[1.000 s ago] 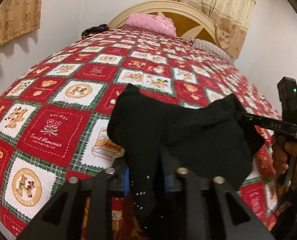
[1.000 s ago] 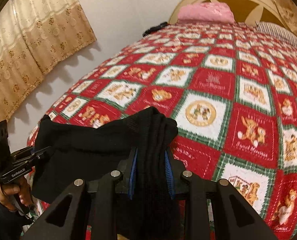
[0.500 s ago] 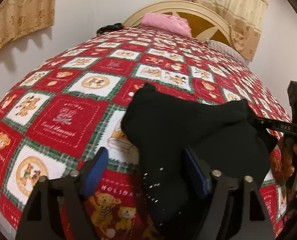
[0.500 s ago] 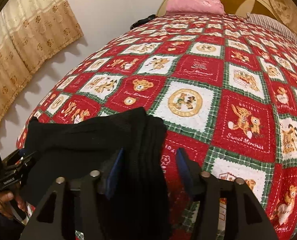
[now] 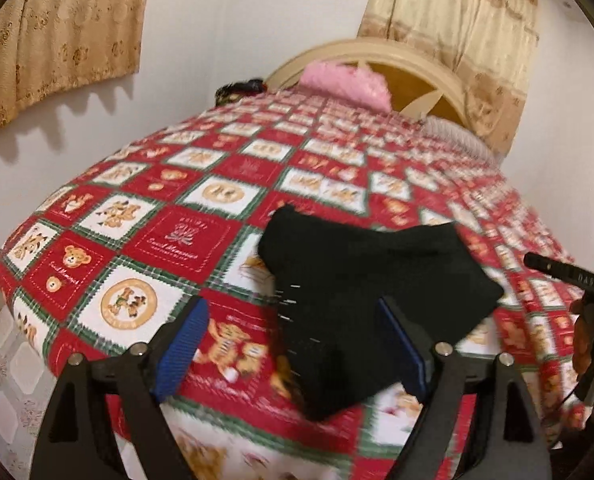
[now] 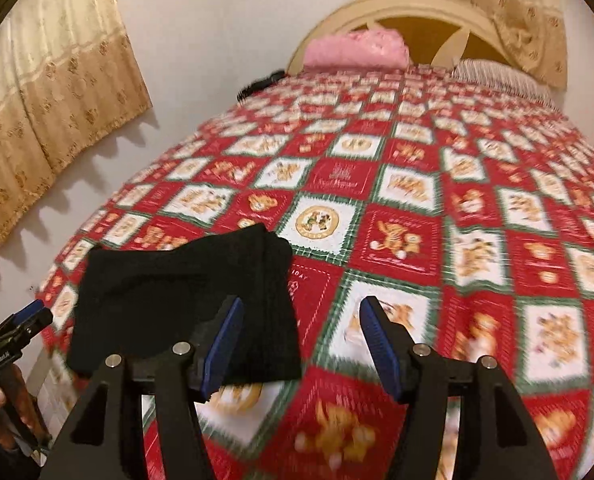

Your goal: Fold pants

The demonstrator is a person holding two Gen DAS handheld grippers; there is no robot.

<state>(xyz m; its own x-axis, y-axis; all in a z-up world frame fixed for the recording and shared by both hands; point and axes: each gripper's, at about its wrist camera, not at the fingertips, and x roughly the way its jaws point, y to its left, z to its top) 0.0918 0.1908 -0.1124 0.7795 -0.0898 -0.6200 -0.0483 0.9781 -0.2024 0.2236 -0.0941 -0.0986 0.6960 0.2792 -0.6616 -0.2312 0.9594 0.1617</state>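
Note:
The black pants [image 5: 361, 280] lie folded in a compact bundle near the foot corner of the bed; they also show in the right wrist view [image 6: 185, 300]. My left gripper [image 5: 297, 344] is open, its blue pads wide apart, just in front of the bundle and not touching it. My right gripper [image 6: 301, 344] is open and empty, drawn back, with the bundle's right edge beside its left pad. Each gripper shows at the edge of the other's view: the right gripper [image 5: 565, 272] and the left gripper [image 6: 21, 320].
The bed carries a red, green and white teddy-bear quilt [image 6: 437, 200]. A pink pillow [image 5: 345, 82] and a striped pillow [image 6: 497, 74] lie by the cream headboard [image 6: 417, 12]. A dark object [image 5: 239, 89] sits at the far left corner. Curtains hang on the walls.
Both grippers opened and let go of the pants, then pulled back and up. The bundle now rests on the quilt on its own.

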